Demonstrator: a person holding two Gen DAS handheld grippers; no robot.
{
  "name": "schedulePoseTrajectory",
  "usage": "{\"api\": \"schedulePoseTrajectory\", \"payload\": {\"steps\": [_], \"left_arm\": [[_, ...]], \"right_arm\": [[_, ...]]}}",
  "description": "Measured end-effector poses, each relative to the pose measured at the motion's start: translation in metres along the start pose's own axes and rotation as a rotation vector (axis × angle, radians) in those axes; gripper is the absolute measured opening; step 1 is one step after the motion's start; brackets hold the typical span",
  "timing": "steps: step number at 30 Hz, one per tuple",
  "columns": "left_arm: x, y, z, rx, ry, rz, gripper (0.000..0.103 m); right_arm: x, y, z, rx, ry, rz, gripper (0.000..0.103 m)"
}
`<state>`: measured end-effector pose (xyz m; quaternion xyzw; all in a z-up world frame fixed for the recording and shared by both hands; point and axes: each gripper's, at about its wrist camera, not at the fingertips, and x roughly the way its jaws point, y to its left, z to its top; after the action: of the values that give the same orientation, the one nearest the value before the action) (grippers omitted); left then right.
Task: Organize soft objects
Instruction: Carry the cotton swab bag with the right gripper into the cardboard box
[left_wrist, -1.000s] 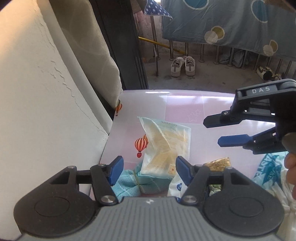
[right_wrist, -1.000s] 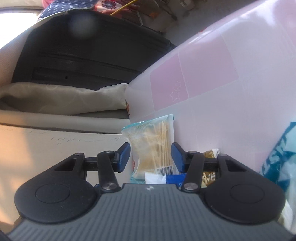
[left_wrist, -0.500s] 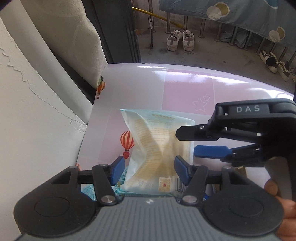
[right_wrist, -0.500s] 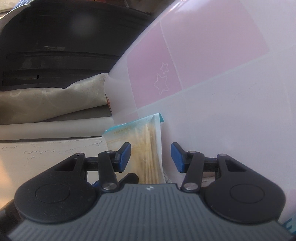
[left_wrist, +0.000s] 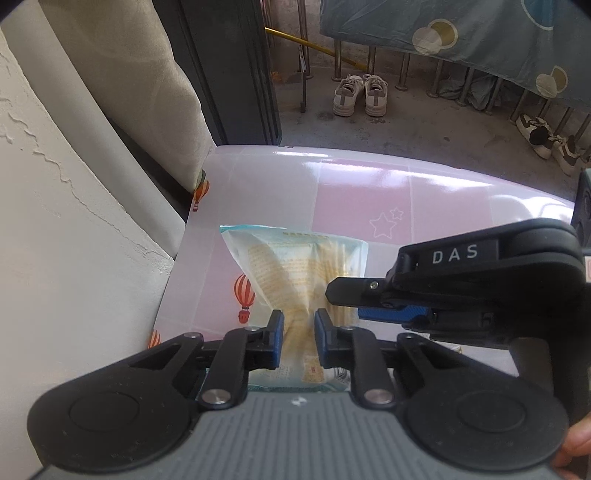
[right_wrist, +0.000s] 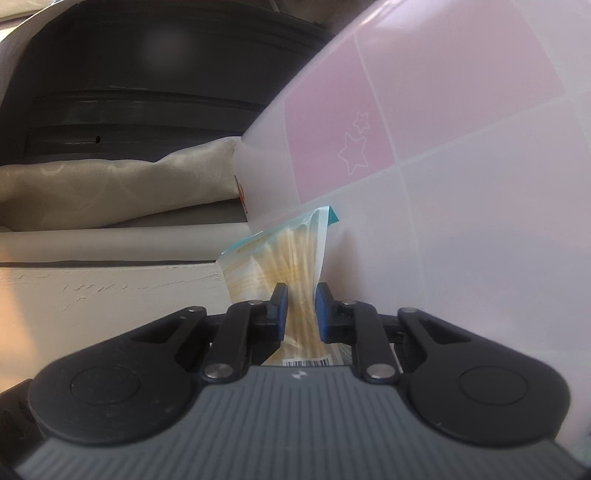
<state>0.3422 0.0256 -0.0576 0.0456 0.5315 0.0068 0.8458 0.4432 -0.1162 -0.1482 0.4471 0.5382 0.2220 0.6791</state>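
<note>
**Two grips closing on one snack packet**

Lying flat on the pink-and-white checked desk (left_wrist: 443, 206), label side up, near the left edge beside the plaster wall (left_wrist: 74, 258): a soft snack packet (left_wrist: 291, 266) with pale yellow sticks visible through the film. Gripped from two sides at once, probably so the limp film does not fold or sag when raised.

Left gripper (left_wrist: 298, 338) steeply tilted down over the near end of the packet, jaws narrow and closing, blue pads bunching the film into a ridge between them. Right gripper (left_wrist: 354, 314) reaching in from the right at a shallower angle, jaws likewise narrow and closing on the packet's right edge; confirmed in the right wrist view, where the packet (right_wrist: 280, 258) stands pinched between the pads of the same gripper (right_wrist: 298, 312) (barcode end nearest the camera).

Judged as the grasp step of the sorting, with lift and placement not yet done. Destination unseen. Far beyond the desk, a pair of white shoes (left_wrist: 360, 94) on the concrete floor, under a hanging blue sheet (left_wrist: 461, 33). Main risk: pulling the two grips apart and tearing or crushing the contents.
</note>
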Motion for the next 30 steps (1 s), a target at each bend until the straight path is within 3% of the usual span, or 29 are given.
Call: {"api": "schedulePoseTrajectory", "payload": {"steps": [7,15,21,30], "left_arm": [[-0.068,-0.013,-0.004,0.039,-0.11,-0.011,0.016],[-0.157,-0.069,-0.022,0.115,-0.245,-0.103,0.015],[-0.196,-0.15,-0.037,0.193,-0.269,-0.243,0.015],[-0.201,-0.324,-0.059,0.356,-0.222,-0.475,0.01]], "right_arm": [[-0.058,0.041,-0.015,-0.098,-0.058,0.038,0.011],[-0.175,0.052,-0.041,-0.142,-0.19,0.087,0.007],[-0.283,0.008,-0.06,-0.124,-0.31,0.051,0.007],[-0.459,-0.119,-0.075,-0.039,-0.494,-0.127,0.007]]}}
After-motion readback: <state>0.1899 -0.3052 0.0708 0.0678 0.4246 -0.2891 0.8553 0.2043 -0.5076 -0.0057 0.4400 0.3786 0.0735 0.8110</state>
